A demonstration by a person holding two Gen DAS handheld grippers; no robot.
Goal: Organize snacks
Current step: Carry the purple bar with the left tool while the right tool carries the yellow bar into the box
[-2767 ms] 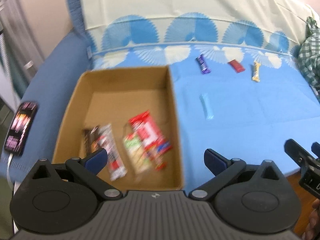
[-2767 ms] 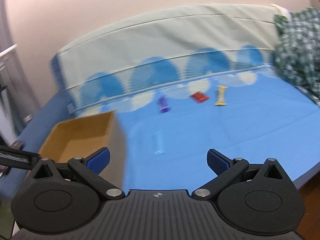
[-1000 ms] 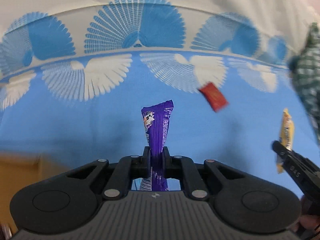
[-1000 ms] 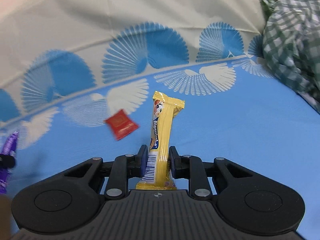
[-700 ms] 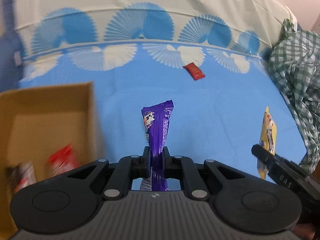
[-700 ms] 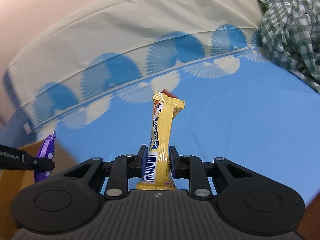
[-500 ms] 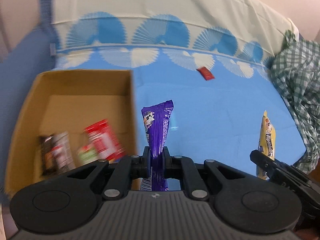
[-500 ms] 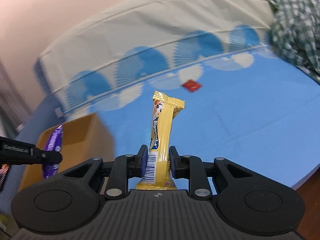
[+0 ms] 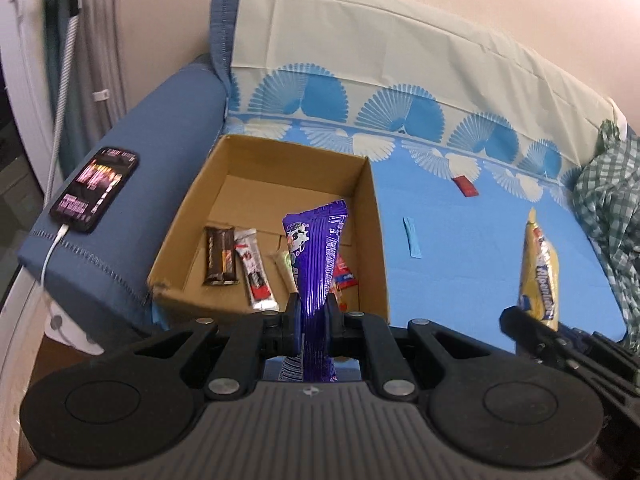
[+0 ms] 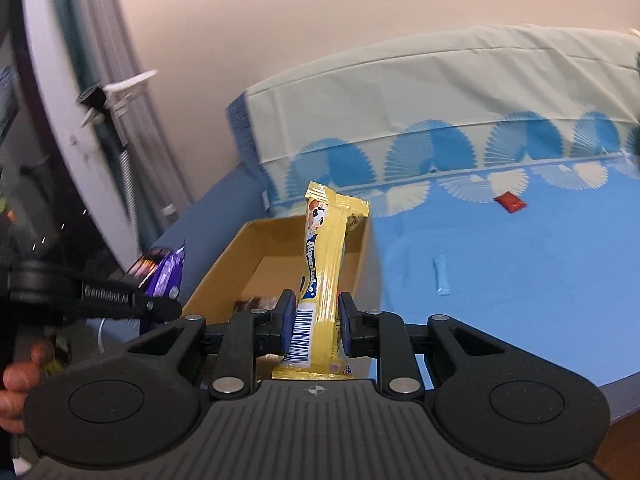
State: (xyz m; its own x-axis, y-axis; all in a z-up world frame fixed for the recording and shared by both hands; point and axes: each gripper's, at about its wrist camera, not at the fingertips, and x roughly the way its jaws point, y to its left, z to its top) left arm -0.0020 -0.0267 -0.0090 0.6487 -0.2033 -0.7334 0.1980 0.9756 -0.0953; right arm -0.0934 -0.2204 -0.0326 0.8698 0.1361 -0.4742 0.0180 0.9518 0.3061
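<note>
left gripper (image 9: 310, 316): fingers pinching the lower part of the purple snack bar (image 9: 316, 264), which stands upright between them, its top end over the near part of the box.
right gripper (image 10: 318, 320): fingers pinching the yellow snack bar (image 10: 326, 264) near its barcode end; the bar stands upright, and in the left wrist view it hangs over the blue sheet to the right of the box.
cardboard box (image 9: 200, 216): open-topped, on the left end of the bed beside the dark blue armrest (image 9: 132, 208); the collecting place, by my reading of the task.
already in the box: a brown bar (image 9: 219, 255), a red and white packet (image 9: 256, 272), a pale green-marked packet (image 9: 285, 268) and a red-printed packet (image 9: 343, 276) partly hidden behind the purple bar.
left on the bed: a red packet (image 9: 465, 186) far right near the fan pattern, and a light blue stick (image 9: 412, 237) just right of the box, well apart from each other.
blue sheet (image 9: 460, 272): carries the loose snacks; a green checked cloth (image 9: 608, 224) is bunched at its right edge.
phone (image 9: 94, 188): lit, plugged in, lying on the armrest, no part of the task.
progress: i judge it past the halfway mark; four snacks are stored, two are in the fingers and not yet released, two are waiting.
step in hand: bringing both bars to the box; the purple one looks closer to a drop than the yellow one.
left to do: let go of both bars inside the box, then fetch the red packet and the light blue stick.
</note>
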